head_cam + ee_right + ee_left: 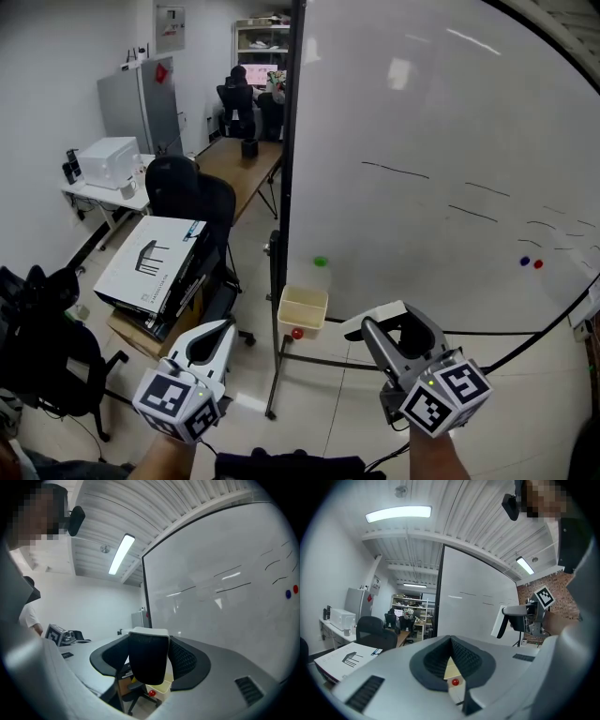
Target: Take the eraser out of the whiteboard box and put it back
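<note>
Whiteboard [441, 141] surface, crossed by a few thin dark strokes, is seen filling the right of the head view. The left gripper [217, 333] is held low before the board's dark frame, its jaws drawn together with nothing between them. The right gripper [398, 333] is clamped on the eraser [147, 660], white back up, raised well clear of the cream box [303, 298] hung at the board's lower left corner. A small red ball [297, 333] is seen at the box's lower edge.
</note>
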Motion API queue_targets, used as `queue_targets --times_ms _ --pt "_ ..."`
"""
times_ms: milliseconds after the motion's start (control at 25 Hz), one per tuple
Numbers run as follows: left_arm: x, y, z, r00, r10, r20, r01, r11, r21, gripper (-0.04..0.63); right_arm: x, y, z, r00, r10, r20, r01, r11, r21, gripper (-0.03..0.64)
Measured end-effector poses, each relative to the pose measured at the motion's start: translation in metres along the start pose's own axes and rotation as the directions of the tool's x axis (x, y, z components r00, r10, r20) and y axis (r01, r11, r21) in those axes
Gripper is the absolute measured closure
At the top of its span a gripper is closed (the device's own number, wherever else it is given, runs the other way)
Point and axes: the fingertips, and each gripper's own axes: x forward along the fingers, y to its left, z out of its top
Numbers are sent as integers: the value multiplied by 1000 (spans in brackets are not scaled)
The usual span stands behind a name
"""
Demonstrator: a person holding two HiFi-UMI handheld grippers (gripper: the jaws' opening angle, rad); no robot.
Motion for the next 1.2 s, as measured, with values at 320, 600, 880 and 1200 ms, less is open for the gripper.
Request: queue_targets --times_ms 320,600,880,1200 --pt "13 29 -13 1000 9 -14 -9 1000 -4 567 66 -9 -41 999 -11 -50 11 1000 10 334" --pt "32 83 -35 997 -54 -54 52 998 -46 566 139 -10 -82 991 -103 -87 102 994 -26 333" --pt "58 115 -64 989 -131 -69 127 991 -48 566 195 -28 -138 967 -213 -139 208 977 -45 334" --pt "75 112 -72 993 -88 -77 80 991 -107 566 206 -49 -160 964 -207 -168 203 978 -43 334"
